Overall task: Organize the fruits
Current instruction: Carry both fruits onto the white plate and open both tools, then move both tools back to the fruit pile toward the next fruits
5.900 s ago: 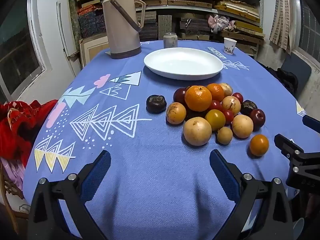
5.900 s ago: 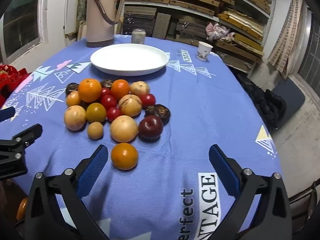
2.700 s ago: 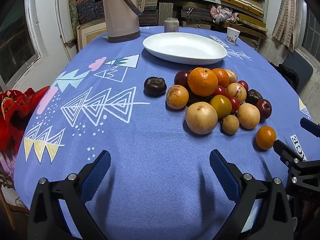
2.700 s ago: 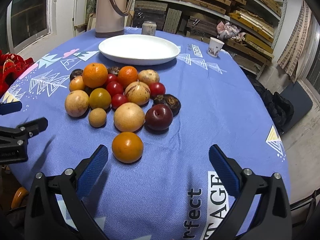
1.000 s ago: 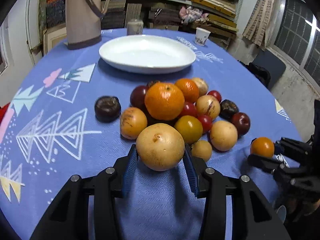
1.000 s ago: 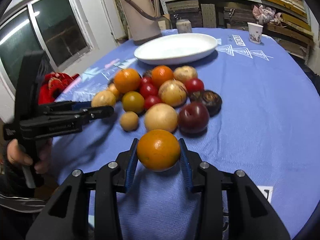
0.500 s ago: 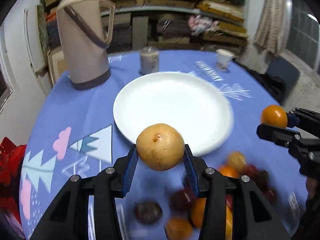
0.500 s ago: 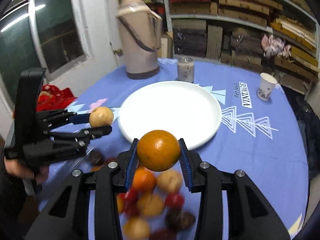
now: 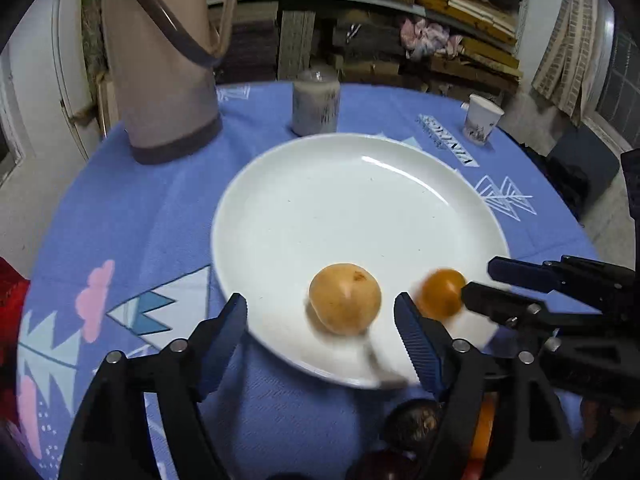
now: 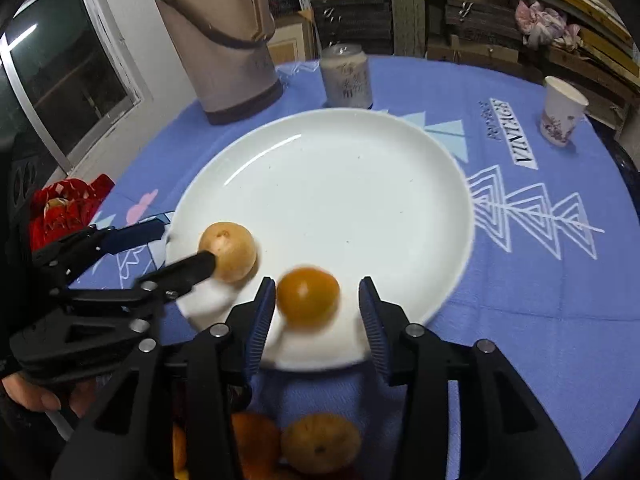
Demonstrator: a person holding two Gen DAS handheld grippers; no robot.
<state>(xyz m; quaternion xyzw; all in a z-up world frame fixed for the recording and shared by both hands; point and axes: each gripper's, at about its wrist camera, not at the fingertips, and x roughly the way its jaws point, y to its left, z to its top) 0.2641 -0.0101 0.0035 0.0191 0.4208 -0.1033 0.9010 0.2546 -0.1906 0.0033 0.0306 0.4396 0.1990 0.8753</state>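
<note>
A white plate [image 9: 360, 208] sits on the blue tablecloth. A tan round fruit [image 9: 345, 298] lies on its near edge, between the spread fingers of my open left gripper [image 9: 320, 316], touching neither. An orange fruit [image 10: 308, 296] lies on the plate's near rim between the parted fingers of my open right gripper [image 10: 318, 304]. In the right wrist view the tan fruit [image 10: 228, 252] and the left gripper [image 10: 168, 252] are at the left. In the left wrist view the orange fruit [image 9: 440, 292] and the right gripper [image 9: 492, 286] are at the right.
A beige thermos jug [image 9: 160, 60] and a can [image 9: 316, 100] stand behind the plate, and a paper cup [image 9: 482, 118] at the back right. Remaining fruits [image 10: 320, 448] lie just below the grippers. Red cloth [image 10: 68, 208] is off the table's left edge.
Both grippers have come down to the plate's near edge and opened. The tan fruit and the orange fruit, held half a second ago, now lie on the plate.
</note>
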